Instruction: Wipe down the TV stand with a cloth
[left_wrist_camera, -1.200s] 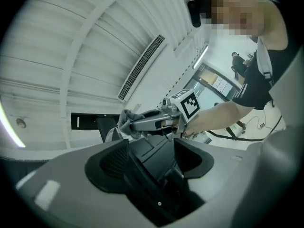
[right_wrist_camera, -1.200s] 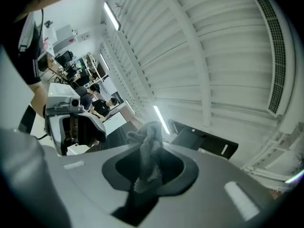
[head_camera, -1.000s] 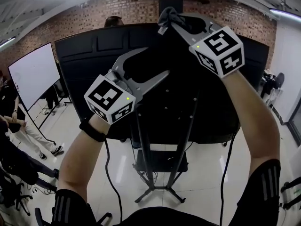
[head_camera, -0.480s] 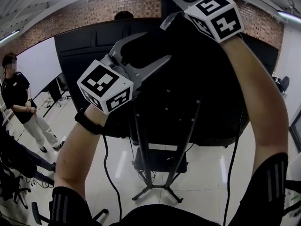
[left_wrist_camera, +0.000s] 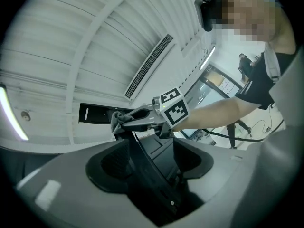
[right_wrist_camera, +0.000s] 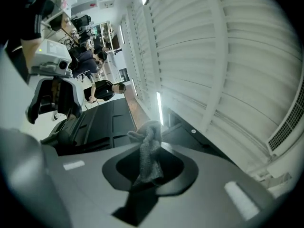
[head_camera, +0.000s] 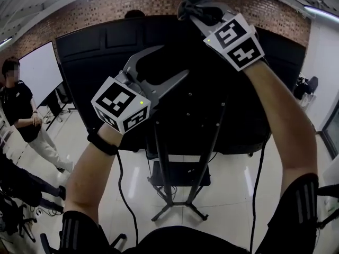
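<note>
1. Brick wall [head_camera: 122, 1] closes off the room behind, with pale glossy floor [head_camera: 233, 194] below. In the head view a whiteboard [head_camera: 37, 75] and a bystander [head_camera: 21, 110] stand at 9 o'clock.
2. The right gripper [head_camera: 192, 16] has its jaws closed on the grey cloth [right_wrist_camera: 150, 152]. The cloth is a crumpled, coarse-woven wad sticking up from between them, and its lower end is buried in the jaws.
3. In the head view that cloth sits at 12 o'clock, at the top edge of the black TV back panel [head_camera: 95, 73]. Dark on dark, I cannot tell whether it presses on the panel.
4. The left gripper [head_camera: 175, 61] has its jaws spread wide and grips nothing. In the left gripper view a thin black edge of the panel runs up between them.
5. The TV stand [head_camera: 175, 179] is at 6 o'clock under the panel, with black uprights, a small shelf and splayed feet. Its upper part merges into the panel and is hard to trace.
</note>
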`<state>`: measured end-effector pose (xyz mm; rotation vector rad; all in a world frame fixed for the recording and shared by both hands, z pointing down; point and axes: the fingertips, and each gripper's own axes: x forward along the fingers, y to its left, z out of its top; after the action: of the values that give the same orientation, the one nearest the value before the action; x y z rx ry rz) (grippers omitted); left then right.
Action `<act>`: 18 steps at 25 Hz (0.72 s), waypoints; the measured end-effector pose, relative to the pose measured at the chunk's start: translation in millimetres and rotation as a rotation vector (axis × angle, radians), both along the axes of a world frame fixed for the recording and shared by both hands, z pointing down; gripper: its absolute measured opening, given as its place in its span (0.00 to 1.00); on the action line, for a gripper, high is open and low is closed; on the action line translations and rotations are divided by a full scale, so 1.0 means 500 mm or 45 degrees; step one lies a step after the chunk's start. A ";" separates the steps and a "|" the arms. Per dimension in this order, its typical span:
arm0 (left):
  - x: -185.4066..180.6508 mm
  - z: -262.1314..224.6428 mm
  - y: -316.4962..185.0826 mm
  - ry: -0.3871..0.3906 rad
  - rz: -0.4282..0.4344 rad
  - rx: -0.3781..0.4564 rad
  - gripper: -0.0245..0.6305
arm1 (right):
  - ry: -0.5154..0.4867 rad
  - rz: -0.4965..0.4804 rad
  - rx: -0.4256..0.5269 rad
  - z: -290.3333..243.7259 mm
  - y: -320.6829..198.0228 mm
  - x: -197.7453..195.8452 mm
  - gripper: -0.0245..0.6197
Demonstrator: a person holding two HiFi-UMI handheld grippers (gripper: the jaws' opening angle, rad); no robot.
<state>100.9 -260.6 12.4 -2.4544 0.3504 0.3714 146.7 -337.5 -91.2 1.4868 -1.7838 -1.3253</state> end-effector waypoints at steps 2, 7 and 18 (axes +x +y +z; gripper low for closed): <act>-0.006 0.014 0.005 -0.014 0.017 -0.015 0.52 | 0.009 0.031 -0.017 0.026 -0.001 0.001 0.15; -0.021 0.051 0.018 -0.036 0.044 -0.055 0.51 | 0.019 0.094 -0.088 0.104 0.002 0.006 0.15; -0.026 0.178 0.024 -0.119 0.000 -0.082 0.51 | 0.385 0.303 -0.212 0.339 -0.011 0.015 0.14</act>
<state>87.9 -248.5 101.6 -2.5241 0.3276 0.2481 154.1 -343.2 78.4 1.2854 -1.4401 -1.1797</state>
